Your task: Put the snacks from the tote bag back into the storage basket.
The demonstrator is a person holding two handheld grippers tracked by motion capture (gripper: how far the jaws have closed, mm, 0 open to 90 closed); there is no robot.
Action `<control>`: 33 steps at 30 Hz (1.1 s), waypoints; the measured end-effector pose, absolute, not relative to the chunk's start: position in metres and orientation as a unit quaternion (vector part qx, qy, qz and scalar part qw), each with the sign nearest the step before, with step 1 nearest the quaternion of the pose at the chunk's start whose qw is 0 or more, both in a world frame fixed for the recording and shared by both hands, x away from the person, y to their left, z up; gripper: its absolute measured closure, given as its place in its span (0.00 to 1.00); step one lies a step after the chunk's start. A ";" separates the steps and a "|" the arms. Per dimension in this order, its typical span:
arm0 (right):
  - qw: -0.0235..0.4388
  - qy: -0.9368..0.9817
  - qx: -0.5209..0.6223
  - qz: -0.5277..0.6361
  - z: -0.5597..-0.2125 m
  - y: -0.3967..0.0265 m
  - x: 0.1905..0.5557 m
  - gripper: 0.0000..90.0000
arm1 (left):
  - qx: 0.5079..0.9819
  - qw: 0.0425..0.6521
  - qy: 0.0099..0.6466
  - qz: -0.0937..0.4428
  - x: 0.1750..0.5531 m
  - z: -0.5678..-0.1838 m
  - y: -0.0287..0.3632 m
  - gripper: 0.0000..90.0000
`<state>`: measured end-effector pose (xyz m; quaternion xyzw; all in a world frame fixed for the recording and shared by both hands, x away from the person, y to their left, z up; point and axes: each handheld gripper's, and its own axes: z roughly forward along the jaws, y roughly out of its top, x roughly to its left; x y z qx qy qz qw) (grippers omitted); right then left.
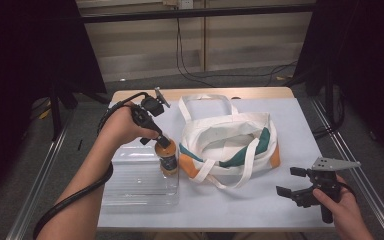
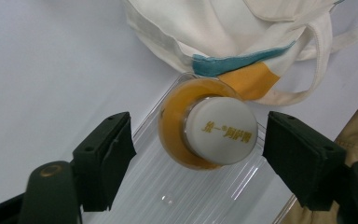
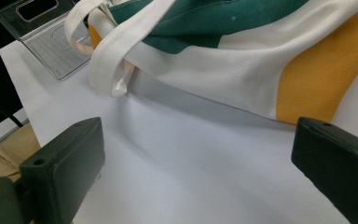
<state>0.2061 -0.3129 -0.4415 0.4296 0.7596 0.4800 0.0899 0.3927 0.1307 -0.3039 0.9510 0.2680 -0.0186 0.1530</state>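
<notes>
Left gripper (image 1: 164,144) poised straight above the bottle (image 1: 168,161), jaws spread to either side of the white cap (image 2: 223,130) with clear gaps on both sides, pads not touching: released, nothing grasped. Bottle standing upright at the right end of the clear tray (image 1: 130,182), just beside the near left corner of the cloth bag (image 1: 230,145).

Right gripper (image 1: 294,184) resting low on the counter (image 1: 280,205) at the near right, jaws spread wide and holding nothing, well apart from the bottle and pointed toward the orange corner of the bag.

Tight on the bottle's right, with the bag's teal and orange corner almost against the tray wall. Open on the left across the ribbed floor of the tray. Bare counter in front of the bag and between bag and right gripper; left rim of the tray close to the counter's left edge. Bag handles (image 1: 200,102) lying toward the far edge.

Bottle small and round, filled with orange liquid, dark label around the body, wide white cap with gold printed characters on top. Seen from above, an orange ring around the cap.
</notes>
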 end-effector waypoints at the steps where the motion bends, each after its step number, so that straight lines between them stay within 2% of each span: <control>1: 0.091 0.759 0.431 0.479 -0.441 -0.313 0.206 0.03 | 0.951 0.154 0.267 -0.021 0.393 -0.304 0.132 0.26; 13: 0.092 0.756 0.435 0.480 -0.442 -0.316 0.203 0.03 | 0.950 0.163 0.265 -0.019 0.390 -0.304 0.131 0.15; 33: 0.094 0.756 0.435 0.481 -0.441 -0.314 0.203 0.03 | 0.946 0.188 0.263 -0.006 0.376 -0.312 0.142 0.12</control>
